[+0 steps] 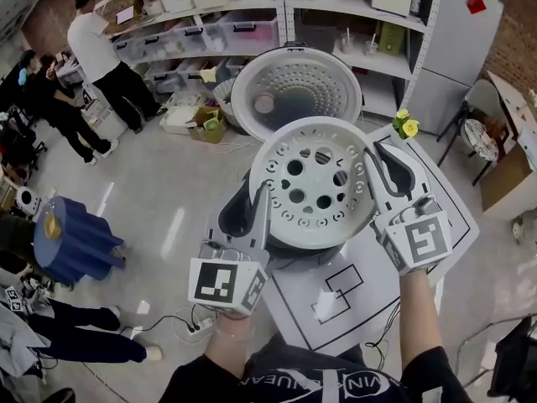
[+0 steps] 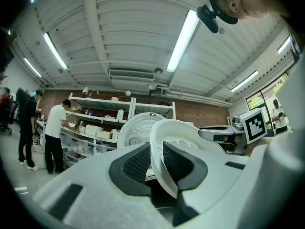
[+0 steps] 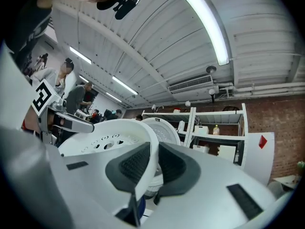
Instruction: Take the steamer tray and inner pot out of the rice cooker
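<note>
The white steamer tray (image 1: 312,193), round and full of holes, hangs level just above the dark rice cooker body (image 1: 237,218). My left gripper (image 1: 262,195) is shut on the tray's left rim, and my right gripper (image 1: 375,161) is shut on its right rim. In the left gripper view the tray's rim (image 2: 164,149) stands between the black pads of the left gripper (image 2: 156,159). In the right gripper view the tray (image 3: 107,138) is pinched the same way by the right gripper (image 3: 153,163). The cooker's lid (image 1: 295,89) stands open behind. The inner pot is hidden under the tray.
The cooker stands on a white table mat with black outlines (image 1: 336,296). Yellow flowers (image 1: 407,124) sit at the mat's far right corner. Shelves with bins (image 1: 243,28) line the back. People (image 1: 101,57) stand at the left, near a blue stool (image 1: 71,240).
</note>
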Demonstrator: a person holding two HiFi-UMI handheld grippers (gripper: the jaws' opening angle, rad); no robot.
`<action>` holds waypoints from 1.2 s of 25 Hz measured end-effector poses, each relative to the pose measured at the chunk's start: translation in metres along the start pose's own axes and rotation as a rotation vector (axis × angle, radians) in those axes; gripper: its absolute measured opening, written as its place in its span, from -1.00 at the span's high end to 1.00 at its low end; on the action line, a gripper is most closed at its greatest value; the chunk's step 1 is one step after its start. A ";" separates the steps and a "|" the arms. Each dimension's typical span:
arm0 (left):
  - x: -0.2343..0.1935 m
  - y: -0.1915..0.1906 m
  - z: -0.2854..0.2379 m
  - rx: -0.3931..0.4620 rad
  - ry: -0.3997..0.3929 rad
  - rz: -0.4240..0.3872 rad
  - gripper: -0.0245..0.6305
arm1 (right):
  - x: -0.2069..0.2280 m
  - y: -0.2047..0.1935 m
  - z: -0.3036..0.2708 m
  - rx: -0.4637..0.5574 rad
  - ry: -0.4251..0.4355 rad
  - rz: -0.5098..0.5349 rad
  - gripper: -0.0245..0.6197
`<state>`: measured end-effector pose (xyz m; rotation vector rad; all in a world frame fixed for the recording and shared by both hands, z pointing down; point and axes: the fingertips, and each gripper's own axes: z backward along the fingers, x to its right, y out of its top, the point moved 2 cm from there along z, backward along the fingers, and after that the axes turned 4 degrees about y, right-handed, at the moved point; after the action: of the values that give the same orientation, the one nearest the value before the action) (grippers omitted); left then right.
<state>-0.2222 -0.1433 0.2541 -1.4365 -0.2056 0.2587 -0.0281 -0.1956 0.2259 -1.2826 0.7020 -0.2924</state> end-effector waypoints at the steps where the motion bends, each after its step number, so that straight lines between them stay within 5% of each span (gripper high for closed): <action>1: 0.002 0.001 0.000 0.007 0.017 0.000 0.69 | 0.001 -0.002 0.001 0.010 0.009 -0.013 0.76; 13: 0.091 0.011 -0.013 0.016 0.095 -0.047 0.71 | 0.068 -0.012 0.051 0.110 0.073 -0.070 0.77; 30: 0.242 -0.054 -0.098 -0.042 -0.006 0.037 0.72 | 0.200 -0.113 0.146 -0.039 -0.001 -0.088 0.77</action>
<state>0.0410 -0.1705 0.2920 -1.4824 -0.1909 0.2908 0.2355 -0.2292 0.2867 -1.3524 0.6540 -0.3507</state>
